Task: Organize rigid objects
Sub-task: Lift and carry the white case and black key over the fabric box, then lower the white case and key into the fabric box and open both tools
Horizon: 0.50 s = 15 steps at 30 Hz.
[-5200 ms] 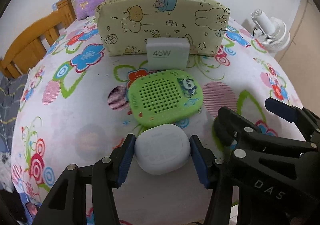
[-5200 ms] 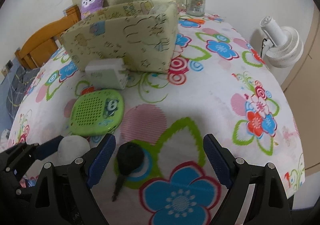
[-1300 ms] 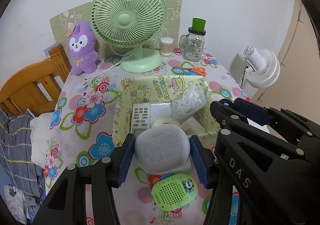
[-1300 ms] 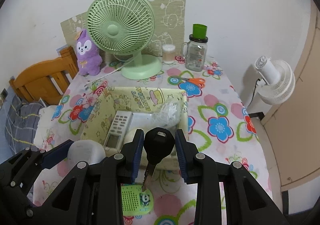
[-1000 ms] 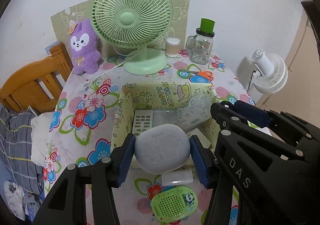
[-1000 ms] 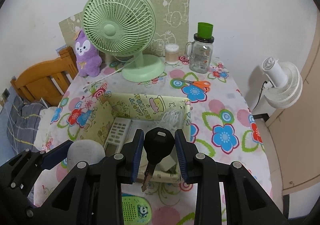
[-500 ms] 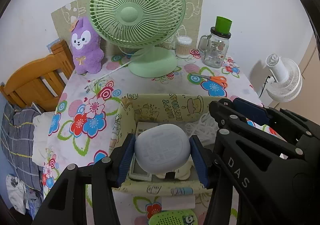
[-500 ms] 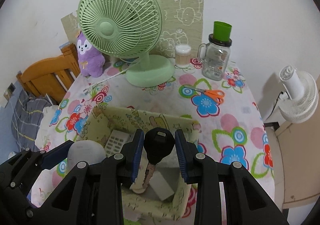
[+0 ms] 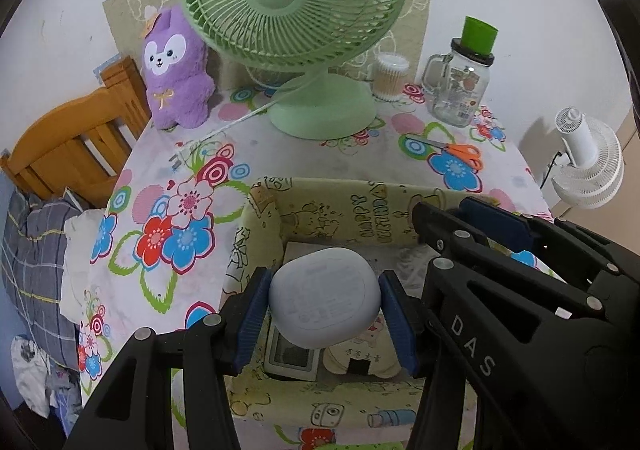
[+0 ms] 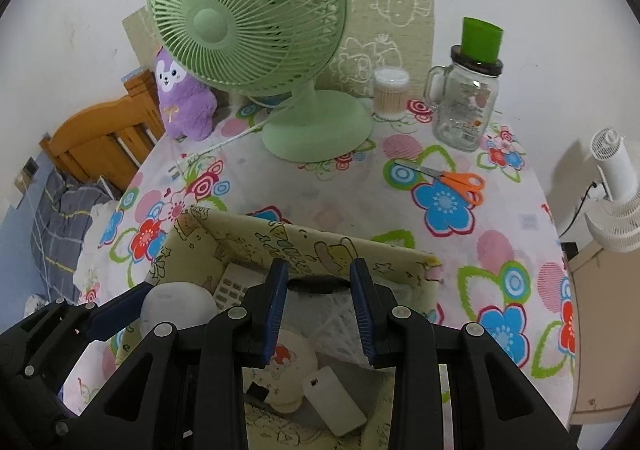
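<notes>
My left gripper [image 9: 325, 304] is shut on a white rounded case [image 9: 323, 300] and holds it above the yellow cartoon-print fabric box [image 9: 332, 205]. The case also shows at the left of the right wrist view [image 10: 176, 306]. My right gripper [image 10: 319, 306] hovers over the same box [image 10: 320, 246] with its jaws parted and nothing between them. A dark rounded shape [image 10: 318, 285], perhaps the black key, lies in the box just below it. Inside the box are a remote control [image 10: 232, 286], a white charger block [image 10: 334, 400], a cream round item [image 10: 290, 370] and a crinkled plastic bag [image 10: 340, 330].
A green desk fan [image 10: 256, 25] stands behind the box, with a purple plush [image 10: 184, 97], a cotton-swab jar [image 10: 390, 91], a glass mug with a green lid [image 10: 470, 97] and orange scissors [image 10: 456, 179]. A white fan [image 10: 612, 201] stands off the table's right edge. A wooden chair [image 9: 72, 145] is at left.
The black key has left my right gripper, whose jaws have opened. Both grippers moved forward over the box. The left gripper still holds the white case.
</notes>
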Each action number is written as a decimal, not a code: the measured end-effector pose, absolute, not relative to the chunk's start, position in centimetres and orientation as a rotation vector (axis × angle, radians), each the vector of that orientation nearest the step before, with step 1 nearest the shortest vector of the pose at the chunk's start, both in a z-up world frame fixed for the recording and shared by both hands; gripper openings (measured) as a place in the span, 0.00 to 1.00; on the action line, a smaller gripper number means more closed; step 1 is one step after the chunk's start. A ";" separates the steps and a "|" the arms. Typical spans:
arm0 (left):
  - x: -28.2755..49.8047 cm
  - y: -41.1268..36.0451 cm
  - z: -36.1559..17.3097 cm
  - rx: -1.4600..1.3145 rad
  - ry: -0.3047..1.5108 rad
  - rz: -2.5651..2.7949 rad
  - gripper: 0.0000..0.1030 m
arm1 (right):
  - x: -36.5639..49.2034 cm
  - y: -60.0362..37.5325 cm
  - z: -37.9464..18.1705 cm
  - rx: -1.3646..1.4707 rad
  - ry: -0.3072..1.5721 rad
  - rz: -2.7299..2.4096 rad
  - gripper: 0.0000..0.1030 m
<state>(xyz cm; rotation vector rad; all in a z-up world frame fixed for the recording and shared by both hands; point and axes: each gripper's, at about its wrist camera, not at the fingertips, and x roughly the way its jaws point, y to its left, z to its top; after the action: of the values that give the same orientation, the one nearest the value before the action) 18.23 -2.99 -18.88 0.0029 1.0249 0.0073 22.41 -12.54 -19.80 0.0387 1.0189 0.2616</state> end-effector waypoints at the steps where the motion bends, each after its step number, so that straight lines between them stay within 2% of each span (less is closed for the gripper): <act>1: 18.3 -2.9 -18.9 0.003 1.026 0.010 0.55 | 22.5 -12.5 -20.0 0.041 1.021 0.262 0.34; 6: 18.6 -2.7 -19.4 -0.001 1.036 0.009 0.55 | 22.9 -12.3 -20.4 0.036 1.031 0.262 0.35; 11: 18.8 -3.1 -19.4 0.002 1.034 -0.016 0.55 | 22.8 -12.7 -20.1 0.021 1.018 0.238 0.59; 15: 18.9 -3.8 -19.1 0.009 1.026 -0.047 0.56 | 22.4 -13.3 -19.1 -0.009 0.982 0.199 0.65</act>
<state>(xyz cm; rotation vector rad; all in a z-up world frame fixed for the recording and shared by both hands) 18.95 -3.80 -19.09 0.0090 1.0259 -0.0474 22.39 -13.25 -19.10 -0.0094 0.9819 0.1992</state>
